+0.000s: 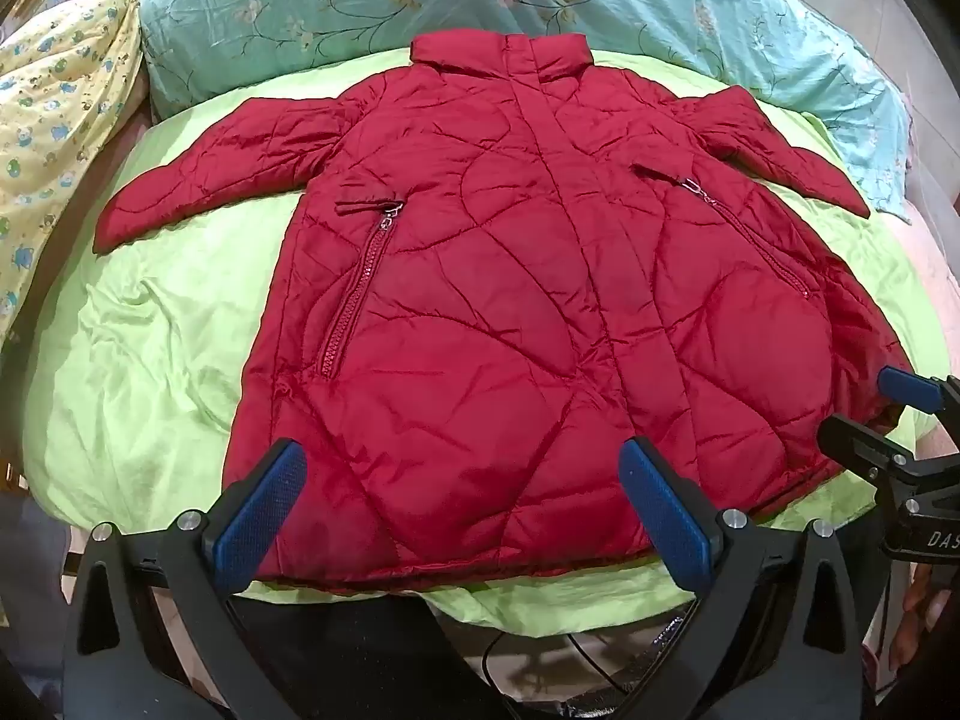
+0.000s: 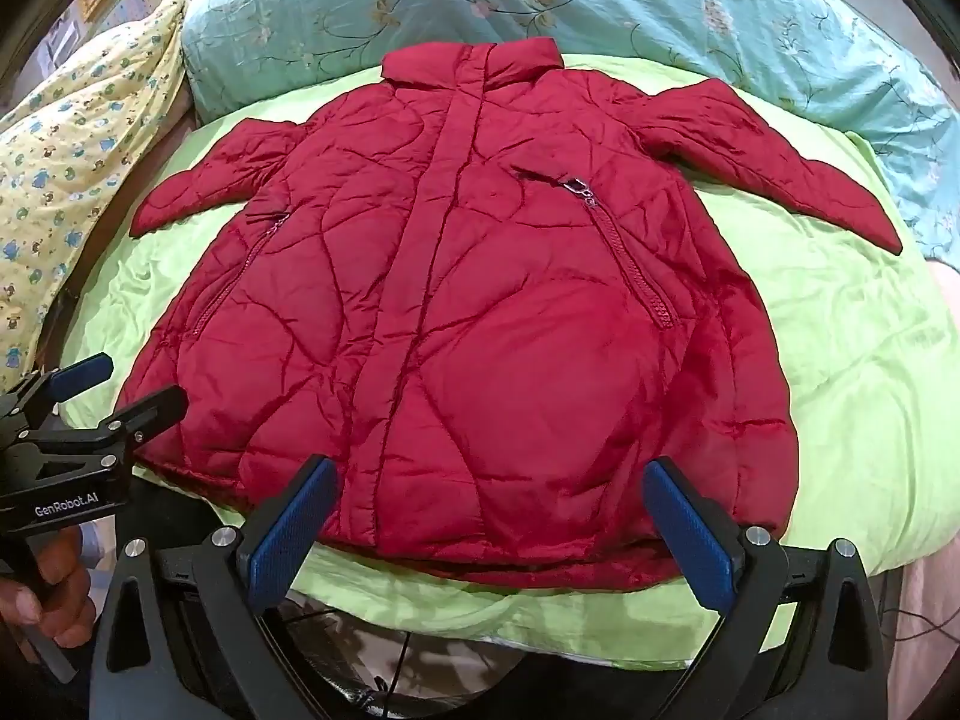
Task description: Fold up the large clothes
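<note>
A red quilted jacket [image 1: 480, 252] [image 2: 468, 276] lies flat, front up and zipped, on a lime green sheet [image 1: 150, 312] [image 2: 840, 360]. Its collar points away from me and both sleeves are spread out to the sides. My left gripper [image 1: 462, 450] hovers open over the hem, left of the middle, with nothing between its blue pads [image 1: 264, 504]. My right gripper [image 2: 491, 471] is open too, over the hem's right half, its pads [image 2: 690, 528] clear of the fabric. Each gripper shows in the other's view: the right gripper [image 1: 858, 402] by the hem's right corner, the left gripper [image 2: 144, 377] by the left corner.
A teal floral quilt [image 1: 360, 0] [image 2: 660, 6] is bunched along the far side of the bed. A yellow printed blanket [image 1: 54, 120] [image 2: 66, 150] lies at the left. A hand [image 2: 48, 588] holds the left gripper's handle. Dark cables [image 1: 540, 654] run below the near bed edge.
</note>
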A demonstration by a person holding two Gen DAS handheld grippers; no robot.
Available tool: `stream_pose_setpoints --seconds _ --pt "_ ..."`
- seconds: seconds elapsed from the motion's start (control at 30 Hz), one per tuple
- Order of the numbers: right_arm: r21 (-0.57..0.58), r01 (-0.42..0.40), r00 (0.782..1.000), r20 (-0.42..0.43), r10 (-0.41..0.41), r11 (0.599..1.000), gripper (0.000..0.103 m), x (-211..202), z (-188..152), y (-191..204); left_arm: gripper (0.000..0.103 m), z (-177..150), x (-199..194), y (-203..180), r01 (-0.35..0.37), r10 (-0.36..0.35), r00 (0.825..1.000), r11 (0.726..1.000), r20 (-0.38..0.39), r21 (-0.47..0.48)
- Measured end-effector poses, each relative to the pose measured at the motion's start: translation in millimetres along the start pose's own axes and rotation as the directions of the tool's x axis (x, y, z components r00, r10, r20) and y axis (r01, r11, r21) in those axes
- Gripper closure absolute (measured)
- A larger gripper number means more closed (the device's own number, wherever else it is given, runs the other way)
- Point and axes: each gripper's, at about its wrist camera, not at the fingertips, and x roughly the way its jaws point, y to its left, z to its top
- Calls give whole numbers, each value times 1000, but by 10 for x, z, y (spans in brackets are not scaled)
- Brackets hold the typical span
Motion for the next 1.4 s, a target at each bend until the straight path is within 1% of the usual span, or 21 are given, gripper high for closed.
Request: stream_pose_setpoints --seconds 0.4,0.5,0.87,1.27,1.4 --pt "-3 0 1000 0 0 1000 1 1 6 -13 0 28 -16 1 3 -3 1000 1000 -8 1" --pt "-1 -1 1000 -1 1 1000 1 5 11 -21 0 13 5 -9 -3 3 1000 1000 5 3" --pt "-1 -1 1000 -1 1 1000 1 9 15 -36 0 15 37 -1 -9 9 1000 1000 4 5" --pt "-2 -4 1000 0 4 1000 1 13 47 12 0 18 76 19 -5 5 1000 1000 -9 -1" --pt "-1 -4 1000 1 4 1000 1 11 44 6 0 22 92 15 -17 17 1000 1000 -23 5"
